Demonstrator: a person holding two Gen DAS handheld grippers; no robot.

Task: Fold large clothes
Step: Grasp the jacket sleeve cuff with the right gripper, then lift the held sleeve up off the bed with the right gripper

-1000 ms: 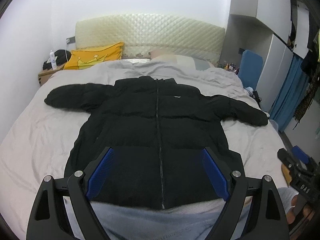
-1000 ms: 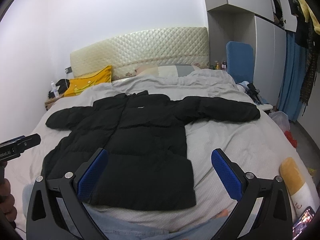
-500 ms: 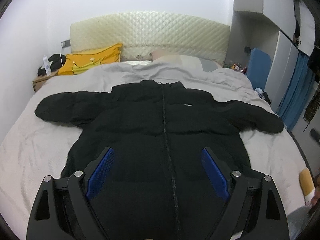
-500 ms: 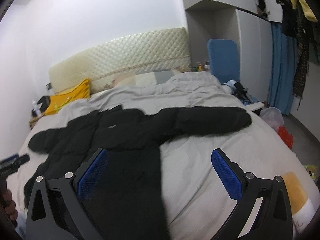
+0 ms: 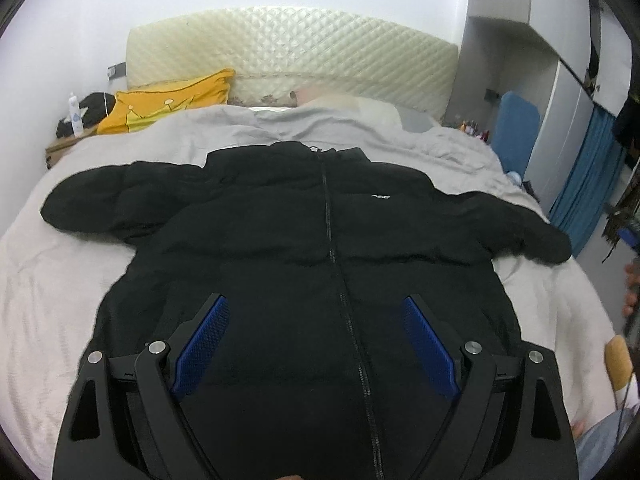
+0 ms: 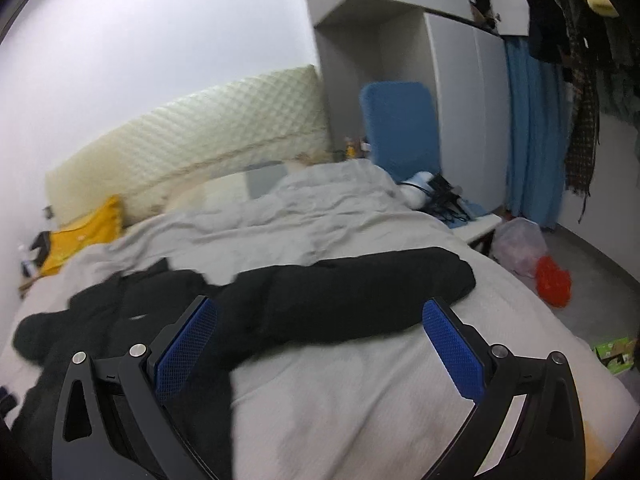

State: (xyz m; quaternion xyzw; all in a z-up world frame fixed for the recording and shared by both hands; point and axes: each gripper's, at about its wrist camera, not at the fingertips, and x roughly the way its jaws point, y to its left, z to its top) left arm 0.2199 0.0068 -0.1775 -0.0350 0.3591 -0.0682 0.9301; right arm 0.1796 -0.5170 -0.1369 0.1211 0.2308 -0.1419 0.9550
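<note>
A black puffer jacket (image 5: 312,248) lies flat and zipped on the grey bed (image 5: 36,280), both sleeves spread out sideways. My left gripper (image 5: 316,308) is open, hovering over the jacket's lower front, with nothing between its blue pads (image 5: 200,344). In the right wrist view the jacket's right sleeve (image 6: 360,296) stretches across the bedspread (image 6: 380,392). My right gripper (image 6: 320,312) is open just short of that sleeve, its cuff (image 6: 456,276) beyond the right pad (image 6: 452,348). Neither gripper holds anything.
A yellow pillow (image 5: 168,100) and a quilted cream headboard (image 5: 292,52) stand at the bed's head. A bedside table (image 5: 64,140) with a bottle is at the left. Right of the bed are a blue chair (image 6: 400,128), a blue curtain (image 6: 532,132), bags (image 6: 552,280) on the floor.
Both grippers have moved forward over the bed. The left now looks from nearer and lower over the jacket's body; the right has swung right towards the outstretched sleeve. Both stayed open.
</note>
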